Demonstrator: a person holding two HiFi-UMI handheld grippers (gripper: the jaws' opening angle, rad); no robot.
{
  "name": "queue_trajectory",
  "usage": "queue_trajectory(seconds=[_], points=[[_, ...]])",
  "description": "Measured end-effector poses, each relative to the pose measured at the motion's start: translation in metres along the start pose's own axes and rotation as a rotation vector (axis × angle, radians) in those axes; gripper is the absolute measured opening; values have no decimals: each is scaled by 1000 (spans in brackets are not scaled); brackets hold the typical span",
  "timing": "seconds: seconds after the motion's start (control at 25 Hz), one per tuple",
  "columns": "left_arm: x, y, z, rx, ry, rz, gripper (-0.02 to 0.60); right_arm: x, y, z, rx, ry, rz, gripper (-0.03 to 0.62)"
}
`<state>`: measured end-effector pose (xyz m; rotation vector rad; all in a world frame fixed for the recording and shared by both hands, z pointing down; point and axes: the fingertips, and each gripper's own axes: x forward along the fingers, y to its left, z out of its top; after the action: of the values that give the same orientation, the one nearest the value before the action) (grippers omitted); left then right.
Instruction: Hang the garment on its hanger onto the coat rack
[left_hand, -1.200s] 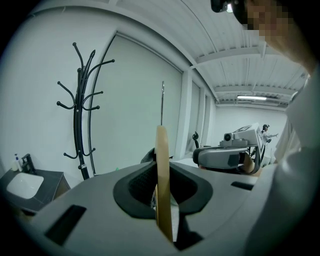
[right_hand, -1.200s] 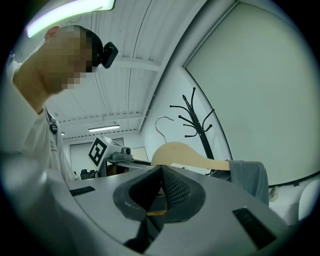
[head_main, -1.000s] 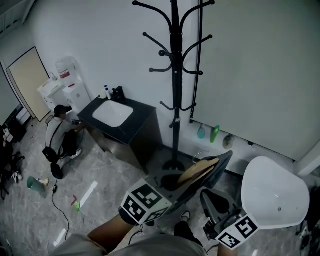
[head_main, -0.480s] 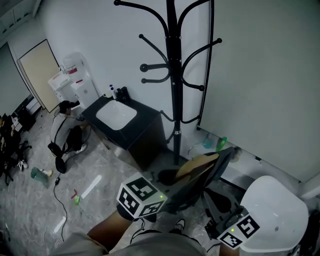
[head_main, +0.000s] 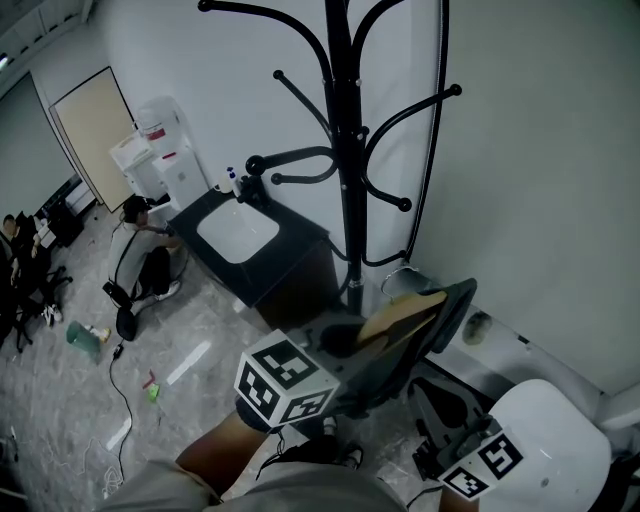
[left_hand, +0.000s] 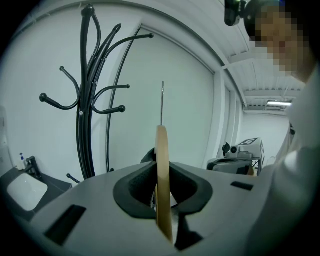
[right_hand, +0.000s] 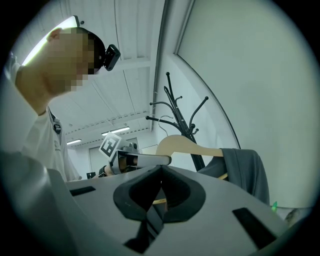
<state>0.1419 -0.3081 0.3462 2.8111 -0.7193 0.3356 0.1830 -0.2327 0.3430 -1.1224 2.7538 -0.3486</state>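
Hanger, grey garment draped on one end, stands edge-on, clamped between the left gripper's jaws. It has come closer to the coat rack, whose hooks lie above and ahead, so hooking looks near. The right gripper's jaws are together, empty.
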Motion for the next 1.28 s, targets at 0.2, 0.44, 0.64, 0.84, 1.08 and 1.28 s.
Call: queue_trajectory(seconds=[0.2,0.44,0.64,0.84,1.08,1.28], points=[[24,44,12,6,-1,6,54,30,-32,4,-9,-14,-10,15],[48,90,29,1,0,5,55,65,-60,17,-31,-25,-23,15],[65,120,31,-6,6,-3,55,90,-79,17,-30,-27,-43,15],[76,141,22,-12,21,-27,55,114,-94,13,-30,-25,-76,15],[85,160,6,-41,39,-32,55,136,-102,11,-29,-17,-90,15],[86,170,5,-84,35,1,58,141,-104,19,-29,2,-71,15]])
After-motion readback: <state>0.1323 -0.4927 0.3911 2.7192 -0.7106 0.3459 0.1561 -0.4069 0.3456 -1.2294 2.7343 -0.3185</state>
